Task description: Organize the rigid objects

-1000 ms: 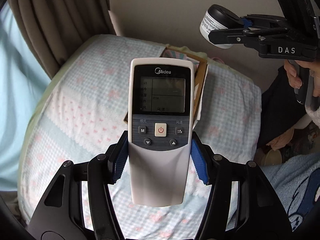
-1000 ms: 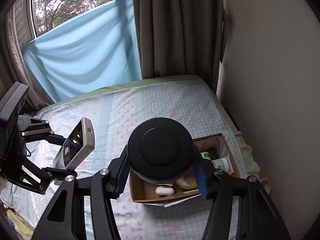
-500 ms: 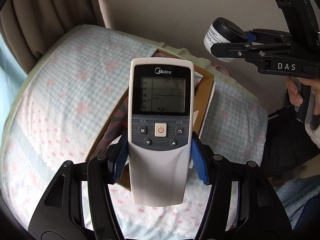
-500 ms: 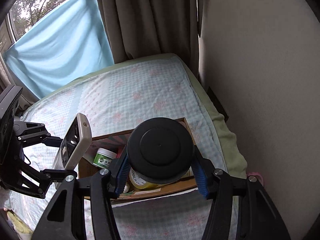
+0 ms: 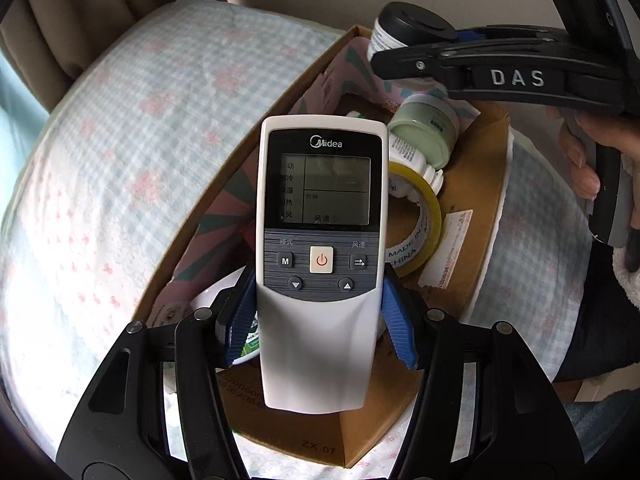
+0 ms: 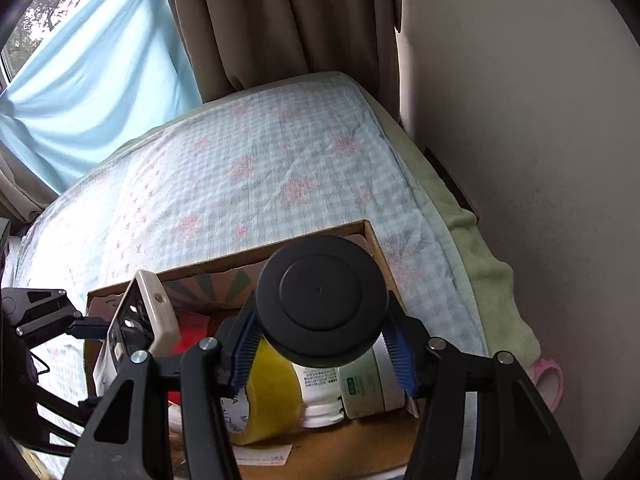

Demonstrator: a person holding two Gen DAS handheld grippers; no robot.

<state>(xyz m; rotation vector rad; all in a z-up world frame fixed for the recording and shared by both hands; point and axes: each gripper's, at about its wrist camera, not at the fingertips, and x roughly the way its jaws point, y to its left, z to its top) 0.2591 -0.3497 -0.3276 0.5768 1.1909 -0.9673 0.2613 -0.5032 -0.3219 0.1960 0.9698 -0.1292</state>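
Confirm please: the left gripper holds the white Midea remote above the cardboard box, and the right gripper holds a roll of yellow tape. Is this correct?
Not entirely. The right gripper holds a black-lidded jar, not the tape; the right wrist view shows this. The yellow tape lies inside the cardboard box. The left gripper does hold the Midea remote above it.

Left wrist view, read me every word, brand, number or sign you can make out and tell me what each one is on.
"Midea": remote control, above its screen, held in the left tool.
"M": remote's left button.
"DAS": right tool, which grips a black-lidded jar.
"MADE IN CHINA": yellow tape roll.
"ZX 07": cardboard box, front flap.
Chinese characters on the remote's screen and buttons: not legible to me.
Jar, bottle and paper slip print: too small.
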